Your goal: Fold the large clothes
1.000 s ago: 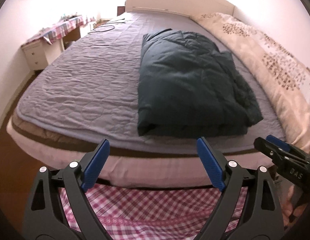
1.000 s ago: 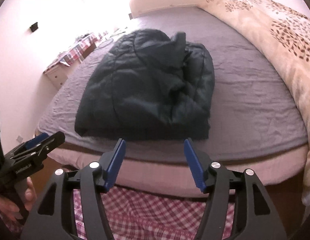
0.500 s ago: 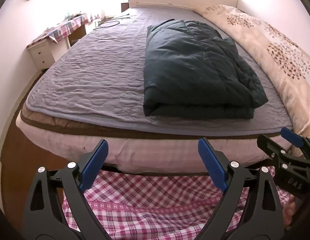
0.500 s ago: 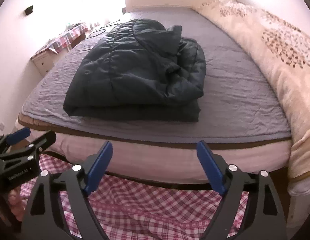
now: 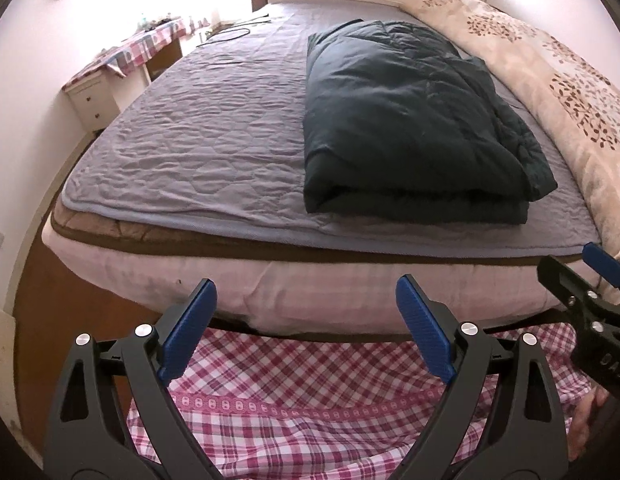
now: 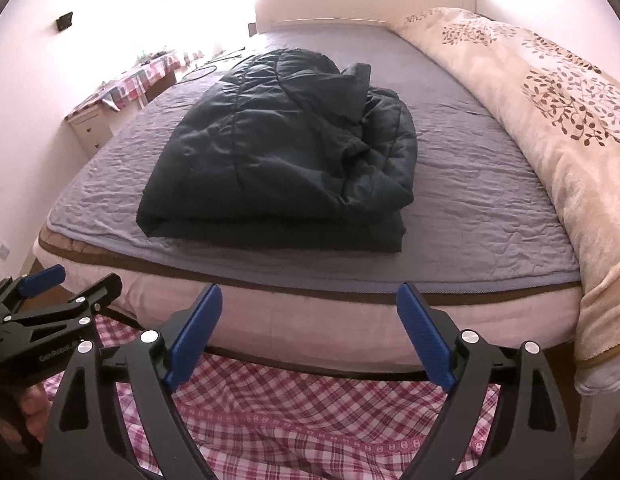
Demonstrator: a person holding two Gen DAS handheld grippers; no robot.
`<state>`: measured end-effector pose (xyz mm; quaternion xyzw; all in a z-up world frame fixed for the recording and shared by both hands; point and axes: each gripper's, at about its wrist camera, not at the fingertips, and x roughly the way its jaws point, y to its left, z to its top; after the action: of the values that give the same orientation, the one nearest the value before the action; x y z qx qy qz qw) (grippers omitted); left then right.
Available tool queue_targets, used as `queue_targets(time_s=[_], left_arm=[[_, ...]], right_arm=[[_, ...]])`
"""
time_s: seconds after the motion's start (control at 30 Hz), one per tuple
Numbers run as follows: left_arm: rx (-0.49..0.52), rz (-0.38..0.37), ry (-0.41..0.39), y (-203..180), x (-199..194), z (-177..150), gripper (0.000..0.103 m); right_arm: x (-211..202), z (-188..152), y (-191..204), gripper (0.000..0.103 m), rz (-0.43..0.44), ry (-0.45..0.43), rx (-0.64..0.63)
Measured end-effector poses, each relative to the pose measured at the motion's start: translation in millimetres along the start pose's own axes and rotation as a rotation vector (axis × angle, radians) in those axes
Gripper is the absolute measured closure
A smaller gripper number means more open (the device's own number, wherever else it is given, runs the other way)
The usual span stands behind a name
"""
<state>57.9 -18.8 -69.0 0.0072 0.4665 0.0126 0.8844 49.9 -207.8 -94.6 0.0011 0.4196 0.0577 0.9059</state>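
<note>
A dark teal padded jacket [image 5: 406, 120] [image 6: 285, 148] lies folded in a thick rectangle on the grey quilted bed cover [image 5: 189, 152] [image 6: 490, 200], near the foot edge. Both grippers are held off the bed, in front of its foot end, well short of the jacket. My left gripper [image 5: 305, 328] stands open with nothing between its blue pads. My right gripper [image 6: 310, 332] is open just as wide and empty. Each gripper also shows at the edge of the other's view: the right gripper [image 5: 590, 300] and the left gripper [image 6: 57, 304].
A beige blanket with a brown leaf print [image 5: 558, 80] [image 6: 550, 112] lies along the bed's right side. A pink checked cloth [image 5: 310, 408] [image 6: 310, 412] hangs below the grippers. A white bedside cabinet [image 5: 93, 96] stands at the left wall, the headboard [image 6: 362, 4] at the far end.
Both grippers have drawn back from the bed and tipped further down, so more mattress side and checked cloth show. The right gripper's jaws have widened. The jacket has not moved.
</note>
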Motion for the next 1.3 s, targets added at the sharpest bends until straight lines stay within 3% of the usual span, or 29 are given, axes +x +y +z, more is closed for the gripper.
queue_targets(time_s=[0.43,1.03,1.3], left_arm=[[0.027,-0.007,0.032,-9,7,-2,0.013],[0.032,0.019,0.067,-12,14,-4,0.013],[0.029,0.018,0.073,-10,14,-5,0.018]], right_arm=[[10,-3,-3,0.017,-0.057,0.047,-0.001],[20,-6,-10,0.018,-0.005,0.086,0.029],[22,-7,-9,0.021,-0.007,0.104,0.018]])
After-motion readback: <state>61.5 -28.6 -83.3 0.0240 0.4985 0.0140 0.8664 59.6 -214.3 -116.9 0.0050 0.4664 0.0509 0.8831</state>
